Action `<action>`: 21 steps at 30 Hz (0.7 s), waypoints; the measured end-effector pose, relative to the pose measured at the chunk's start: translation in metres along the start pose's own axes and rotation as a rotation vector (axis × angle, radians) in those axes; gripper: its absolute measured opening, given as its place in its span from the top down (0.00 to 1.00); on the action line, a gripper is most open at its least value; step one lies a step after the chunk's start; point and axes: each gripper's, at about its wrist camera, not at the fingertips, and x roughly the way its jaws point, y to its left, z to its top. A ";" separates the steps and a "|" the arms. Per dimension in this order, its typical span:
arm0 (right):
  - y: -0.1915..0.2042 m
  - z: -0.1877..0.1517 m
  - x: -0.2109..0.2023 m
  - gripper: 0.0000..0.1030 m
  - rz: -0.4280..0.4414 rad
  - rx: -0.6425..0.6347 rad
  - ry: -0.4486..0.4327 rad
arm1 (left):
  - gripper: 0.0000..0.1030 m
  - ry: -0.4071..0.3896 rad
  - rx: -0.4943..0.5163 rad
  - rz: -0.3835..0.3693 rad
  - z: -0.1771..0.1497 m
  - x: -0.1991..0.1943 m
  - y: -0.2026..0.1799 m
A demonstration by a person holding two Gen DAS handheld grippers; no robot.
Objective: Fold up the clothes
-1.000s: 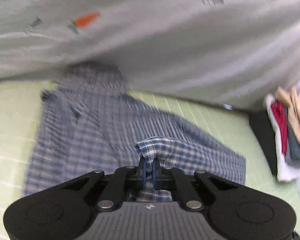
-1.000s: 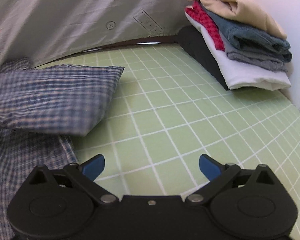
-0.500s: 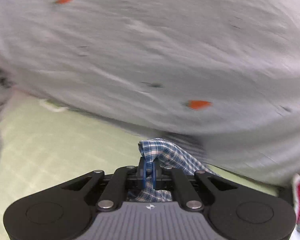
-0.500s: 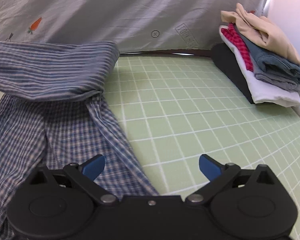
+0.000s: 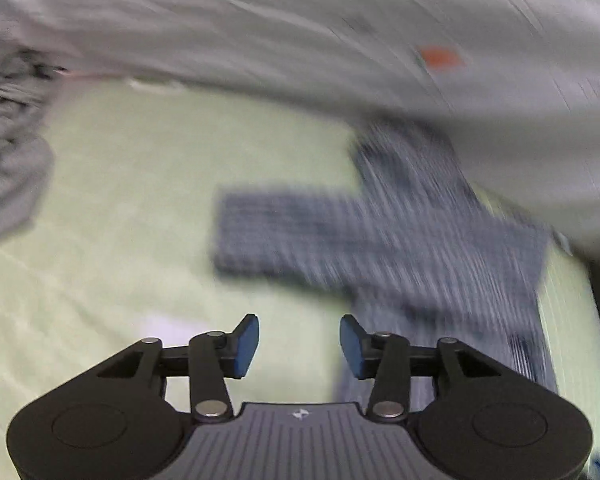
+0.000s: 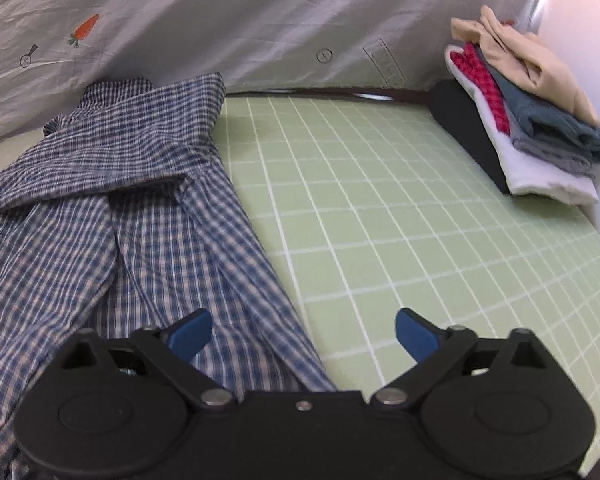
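Left gripper (image 5: 299,346), left wrist view: blue-padded fingers spread apart, nothing between them, green mat visible through the gap. Frame heavily motion-blurred. Pale green gridded cutting mat (image 5: 148,208) fills the lower and left field. Blue-and-white checked button shirt (image 5: 400,240) lies on the mat ahead and to the right of the fingers; one sleeve runs sideways to the left across the mat, the body runs from far to near along the right side. Fine detail of the shirt not resolvable. Grey crumpled cloth heap (image 5: 8,152) at the left edge of the mat, well apart from the shirt. Grey-white backdrop sheet with small orange carrot print (image 5: 340,32) hangs behind, its lower edge overhanging the far end of the shirt.

Right gripper (image 6: 303,335), right wrist view: blue pads wide apart, gripping nothing; left pad sits over the shirt's near hem, right pad over bare mat. Checked shirt (image 6: 112,216) occupies the left half of the mat (image 6: 400,220), long axis running from near the gripper to the far edge, collar end farthest, toward the backdrop sheet (image 6: 228,12). One sleeve lies folded across the chest; right side edge runs diagonally toward the gripper. Stack of folded clothes, beige on top, then denim blue, grey, red check and white (image 6: 532,120), rests on a black block (image 6: 468,132) at the far right, well apart from the shirt
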 end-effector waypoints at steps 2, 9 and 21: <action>-0.007 -0.008 -0.002 0.19 0.008 0.003 0.019 | 0.50 0.061 0.061 -0.031 -0.027 0.001 -0.019; -0.042 -0.044 -0.008 0.43 0.070 0.081 0.109 | 0.49 0.157 0.195 -0.062 -0.098 -0.013 -0.062; -0.059 -0.064 -0.034 0.99 0.129 -0.063 0.029 | 0.44 0.165 0.157 0.026 -0.146 -0.037 -0.052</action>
